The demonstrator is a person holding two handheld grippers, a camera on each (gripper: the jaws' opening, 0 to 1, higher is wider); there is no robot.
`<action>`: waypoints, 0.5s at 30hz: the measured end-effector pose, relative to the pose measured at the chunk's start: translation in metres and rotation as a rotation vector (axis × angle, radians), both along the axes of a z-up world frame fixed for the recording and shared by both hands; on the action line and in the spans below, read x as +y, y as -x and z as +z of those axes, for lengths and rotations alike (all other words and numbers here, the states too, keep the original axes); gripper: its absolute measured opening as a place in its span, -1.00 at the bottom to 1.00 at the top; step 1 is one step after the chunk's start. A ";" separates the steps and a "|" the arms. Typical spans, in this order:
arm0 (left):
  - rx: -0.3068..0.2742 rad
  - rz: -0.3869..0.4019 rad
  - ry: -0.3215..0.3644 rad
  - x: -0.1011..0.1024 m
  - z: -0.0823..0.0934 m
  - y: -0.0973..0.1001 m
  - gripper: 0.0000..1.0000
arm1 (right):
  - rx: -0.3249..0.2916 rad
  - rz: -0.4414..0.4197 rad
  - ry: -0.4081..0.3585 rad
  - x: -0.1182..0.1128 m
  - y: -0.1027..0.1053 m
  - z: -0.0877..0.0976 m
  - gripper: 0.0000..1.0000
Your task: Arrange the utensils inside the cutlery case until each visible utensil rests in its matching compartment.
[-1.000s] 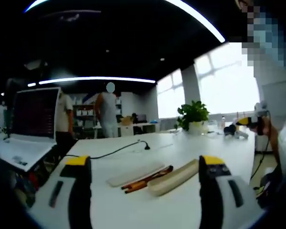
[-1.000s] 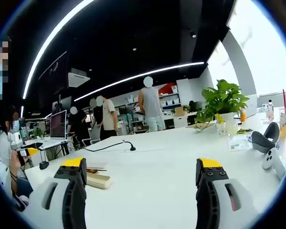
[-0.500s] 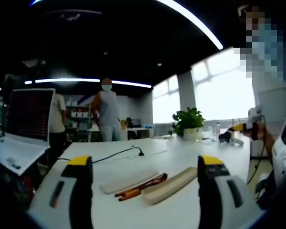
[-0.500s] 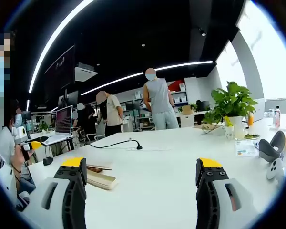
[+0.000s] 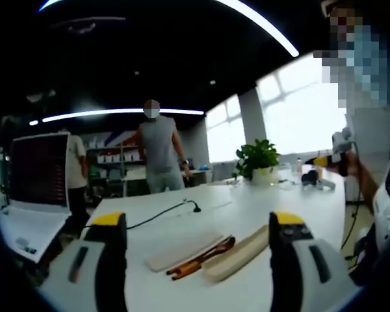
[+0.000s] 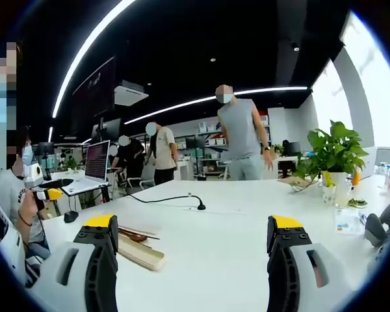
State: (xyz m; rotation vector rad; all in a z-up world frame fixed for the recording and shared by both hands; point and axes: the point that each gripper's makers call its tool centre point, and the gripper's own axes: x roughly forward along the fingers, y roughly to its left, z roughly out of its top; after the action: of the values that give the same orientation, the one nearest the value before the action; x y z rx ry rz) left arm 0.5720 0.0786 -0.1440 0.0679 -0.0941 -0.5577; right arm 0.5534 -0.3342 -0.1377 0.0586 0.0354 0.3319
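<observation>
On the white table (image 5: 201, 292) lie a flat beige lid (image 5: 182, 251), brown wooden utensils (image 5: 203, 255) and the long beige cutlery case (image 5: 239, 246), side by side. My left gripper (image 5: 198, 221) is open and held short of them, nothing between its jaws. The right gripper (image 5: 322, 160) shows far right in a hand. In the right gripper view the cutlery case (image 6: 142, 253) and the utensils (image 6: 136, 233) lie just beyond the left jaw. My right gripper (image 6: 192, 222) is open and holds nothing. The left gripper (image 6: 51, 194) shows at far left.
A black cable (image 5: 164, 213) (image 6: 174, 198) runs across the table behind the case. A potted plant (image 5: 257, 159) (image 6: 335, 151) and small items stand at the far end. A laptop (image 5: 38, 177) (image 6: 96, 170) sits on a neighbouring desk. Several people stand beyond the table.
Both views have shifted a little with the hands. A person in a grey top has walked nearer behind the table. The case, lid and utensils lie as before; both grippers stay open.
</observation>
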 end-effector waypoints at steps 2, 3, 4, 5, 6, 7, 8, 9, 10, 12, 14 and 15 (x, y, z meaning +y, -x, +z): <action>0.004 -0.004 -0.007 -0.002 0.001 -0.002 0.90 | 0.003 0.019 0.005 0.006 -0.005 0.002 0.99; 0.007 -0.006 -0.011 -0.003 0.002 -0.004 0.90 | 0.005 0.027 0.011 0.008 -0.008 0.003 0.99; 0.011 -0.008 -0.014 -0.002 0.002 -0.006 0.89 | 0.006 0.036 0.017 0.009 -0.011 0.005 0.99; 0.016 -0.011 -0.019 -0.002 0.003 -0.008 0.89 | 0.008 0.043 0.021 0.010 -0.014 0.006 0.99; 0.020 -0.013 -0.023 -0.002 0.003 -0.010 0.88 | 0.010 0.050 0.025 0.011 -0.018 0.007 0.99; 0.023 -0.014 -0.027 -0.002 0.003 -0.012 0.88 | 0.013 0.059 0.028 0.013 -0.021 0.008 0.99; 0.027 -0.015 -0.031 -0.002 0.003 -0.014 0.87 | 0.016 0.069 0.029 0.015 -0.023 0.008 0.99; 0.032 -0.016 -0.036 -0.002 0.002 -0.016 0.87 | 0.019 0.079 0.030 0.018 -0.026 0.008 0.99; 0.036 -0.018 -0.041 -0.003 0.002 -0.017 0.86 | 0.022 0.089 0.030 0.021 -0.028 0.008 0.99; 0.041 -0.022 -0.049 -0.004 0.001 -0.019 0.84 | 0.027 0.107 0.034 0.025 -0.034 0.009 0.99; 0.045 -0.025 -0.055 -0.005 0.001 -0.022 0.80 | 0.031 0.120 0.041 0.028 -0.038 0.009 0.99; 0.050 -0.027 -0.059 -0.005 0.001 -0.023 0.79 | 0.032 0.127 0.047 0.030 -0.041 0.009 0.99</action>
State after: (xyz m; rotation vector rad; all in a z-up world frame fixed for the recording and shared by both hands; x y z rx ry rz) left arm 0.5953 0.0738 -0.1435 0.1105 -0.0301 -0.5890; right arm 0.5942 -0.3042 -0.1283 0.0153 0.0790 0.4566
